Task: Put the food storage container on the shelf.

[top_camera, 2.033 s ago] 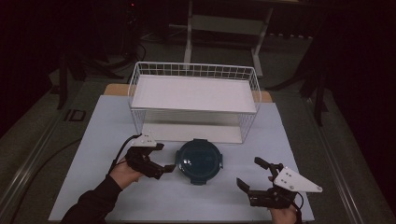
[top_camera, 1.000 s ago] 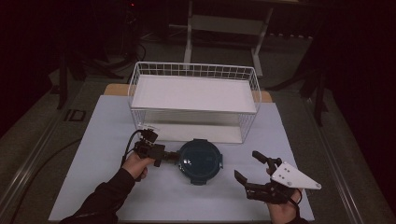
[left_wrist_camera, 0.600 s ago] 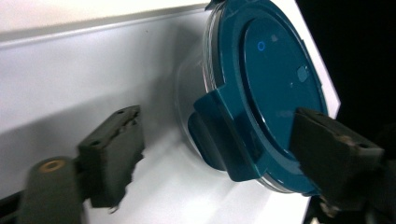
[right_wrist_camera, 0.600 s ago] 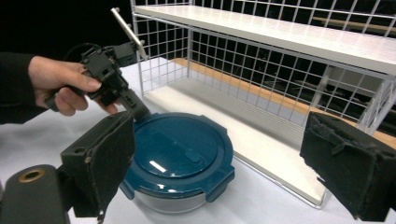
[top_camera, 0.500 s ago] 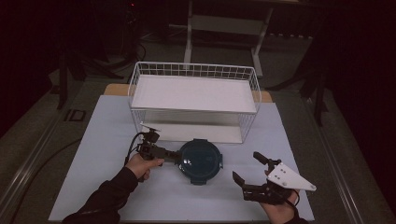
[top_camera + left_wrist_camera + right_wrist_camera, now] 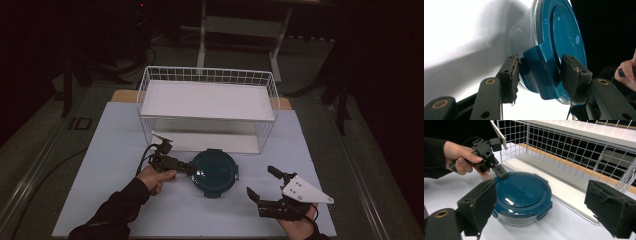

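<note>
From above, a round blue-lidded container point(image 6: 214, 172) sits on the white counter point(image 6: 100, 150) near a wire basket point(image 6: 207, 107). The left claw point(image 6: 539, 75) straddles a glossy lid clip, seemingly touching. The right claw point(image 6: 541, 205) gapes wide, foam-padded, empty.

The room is dark, its far side nearly black; a pale white counter point(image 6: 100, 150) lies lit under the camera; dull grey-green floor point(image 6: 45, 125) surrounds it; a light metal stand point(image 6: 240, 25) rises behind; black cables point(image 6: 145, 50) trail over the floor at the back left
</note>
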Action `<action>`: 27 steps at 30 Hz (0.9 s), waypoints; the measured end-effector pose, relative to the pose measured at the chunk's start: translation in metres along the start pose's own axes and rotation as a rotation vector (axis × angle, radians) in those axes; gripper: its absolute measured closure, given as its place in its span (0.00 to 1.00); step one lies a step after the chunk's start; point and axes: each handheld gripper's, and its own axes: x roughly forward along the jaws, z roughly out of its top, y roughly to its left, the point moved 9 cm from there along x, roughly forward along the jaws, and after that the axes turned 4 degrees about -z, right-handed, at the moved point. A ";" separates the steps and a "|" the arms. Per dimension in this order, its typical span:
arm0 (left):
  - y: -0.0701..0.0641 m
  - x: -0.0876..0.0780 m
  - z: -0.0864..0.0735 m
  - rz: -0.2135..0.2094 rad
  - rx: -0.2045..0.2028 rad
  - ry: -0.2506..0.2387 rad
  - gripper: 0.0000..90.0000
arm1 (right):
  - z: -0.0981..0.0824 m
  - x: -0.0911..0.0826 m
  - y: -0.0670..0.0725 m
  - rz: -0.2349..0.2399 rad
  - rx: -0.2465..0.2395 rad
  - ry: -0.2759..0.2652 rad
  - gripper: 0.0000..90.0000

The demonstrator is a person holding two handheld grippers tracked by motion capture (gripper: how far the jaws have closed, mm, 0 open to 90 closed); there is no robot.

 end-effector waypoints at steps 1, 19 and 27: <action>0.000 0.000 0.000 -0.004 0.000 0.007 0.56 | 0.000 0.000 0.000 0.000 0.000 0.000 0.13; -0.015 -0.005 -0.007 0.039 0.095 -0.010 0.61 | -0.020 0.022 -0.008 0.064 0.154 0.107 0.14; -0.021 -0.008 -0.016 0.050 0.150 -0.019 0.62 | -0.038 0.045 -0.013 0.175 0.348 0.212 0.17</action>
